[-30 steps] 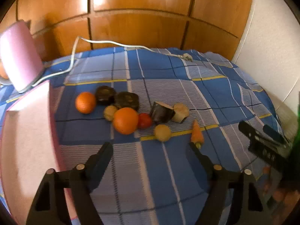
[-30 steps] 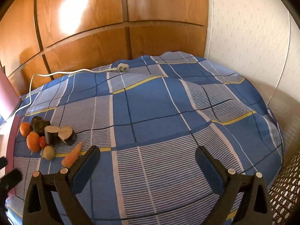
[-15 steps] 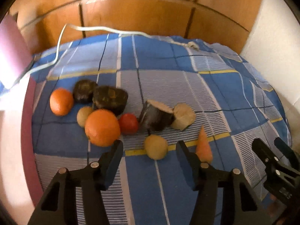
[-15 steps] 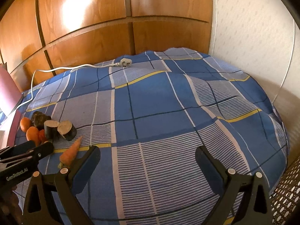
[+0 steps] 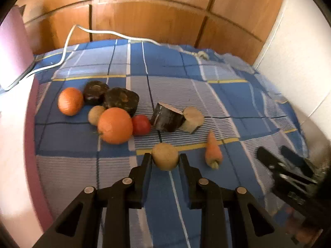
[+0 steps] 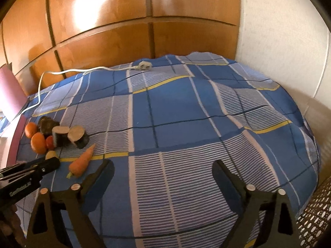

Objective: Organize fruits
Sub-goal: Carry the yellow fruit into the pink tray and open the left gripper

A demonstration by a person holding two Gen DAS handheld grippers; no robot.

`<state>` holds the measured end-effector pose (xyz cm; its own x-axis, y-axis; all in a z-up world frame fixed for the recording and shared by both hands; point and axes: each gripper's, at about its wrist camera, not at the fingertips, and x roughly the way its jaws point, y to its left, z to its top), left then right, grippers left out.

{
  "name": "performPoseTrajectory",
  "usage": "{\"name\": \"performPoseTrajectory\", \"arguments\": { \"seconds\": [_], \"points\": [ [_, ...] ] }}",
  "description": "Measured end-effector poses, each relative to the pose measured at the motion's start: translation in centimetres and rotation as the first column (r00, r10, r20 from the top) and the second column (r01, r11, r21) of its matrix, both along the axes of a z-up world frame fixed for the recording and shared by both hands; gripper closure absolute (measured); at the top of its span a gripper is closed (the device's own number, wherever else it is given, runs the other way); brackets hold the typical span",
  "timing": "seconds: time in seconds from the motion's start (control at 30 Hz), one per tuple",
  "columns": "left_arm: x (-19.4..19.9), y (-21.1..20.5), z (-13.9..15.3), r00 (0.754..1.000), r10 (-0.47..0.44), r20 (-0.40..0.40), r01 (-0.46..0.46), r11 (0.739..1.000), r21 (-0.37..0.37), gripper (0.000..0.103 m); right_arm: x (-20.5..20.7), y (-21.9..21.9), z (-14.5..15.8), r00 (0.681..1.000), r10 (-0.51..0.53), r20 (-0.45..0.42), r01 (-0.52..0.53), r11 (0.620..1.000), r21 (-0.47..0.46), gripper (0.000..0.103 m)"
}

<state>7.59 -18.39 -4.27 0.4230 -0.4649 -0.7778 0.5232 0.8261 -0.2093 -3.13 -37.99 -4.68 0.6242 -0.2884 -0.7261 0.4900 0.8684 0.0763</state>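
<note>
Just starting: my left gripper (image 5: 165, 159) is clamped on the small tan fruit (image 5: 165, 156), still on the bedspread (image 5: 206, 95). Right gripper (image 6: 163, 165) wide w/ nothing between, closing slightly. Oranges (image 5: 115, 125), tomato (image 5: 141, 124), carrot (image 5: 213, 149) etc. unsorted.

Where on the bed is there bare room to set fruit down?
Most of the blanket is bare: from the carrot across to the wall and back to the plug. It is crowded near the pink edge, where oranges, tomato and dark pieces cluster.
</note>
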Motion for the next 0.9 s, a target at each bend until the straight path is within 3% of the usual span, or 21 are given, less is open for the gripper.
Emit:
{"name": "performPoseTrajectory", "arguments": {
  "seconds": [0.27, 0.43, 0.6, 0.8, 0.9],
  "points": [
    [-1.3, 5.1, 3.6, 0.996, 0.079, 0.040, -0.075, 0.992, -0.106, 0.076, 0.8, 2.6, 0.2, 0.991, 0.123, 0.045, -0.126, 0.989, 0.076, 0.031],
    [-1.4, 9.0, 4.9, 0.986, 0.158, 0.056, -0.149, 0.980, -0.134, 0.076, 1.8, 4.3, -0.3, 0.980, 0.192, 0.052, -0.198, 0.966, 0.168, 0.033],
    [-1.2, 12.9, 5.2, 0.970, 0.236, 0.060, -0.225, 0.963, -0.148, 0.076, 2.3, 6.2, 0.1, 0.967, 0.247, 0.069, -0.256, 0.950, 0.180, 0.033],
    [-0.2, 17.5, 4.6, 0.936, 0.351, 0.028, -0.344, 0.928, -0.141, 0.076, 3.9, 7.0, -0.7, 0.963, 0.269, 0.030, -0.271, 0.951, 0.146, 0.035],
    [0.7, 20.1, 4.3, 0.907, 0.420, 0.006, -0.415, 0.898, -0.145, 0.076, 4.5, 6.8, -1.5, 0.969, 0.248, -0.007, -0.245, 0.959, 0.140, 0.049]
  ]
}}
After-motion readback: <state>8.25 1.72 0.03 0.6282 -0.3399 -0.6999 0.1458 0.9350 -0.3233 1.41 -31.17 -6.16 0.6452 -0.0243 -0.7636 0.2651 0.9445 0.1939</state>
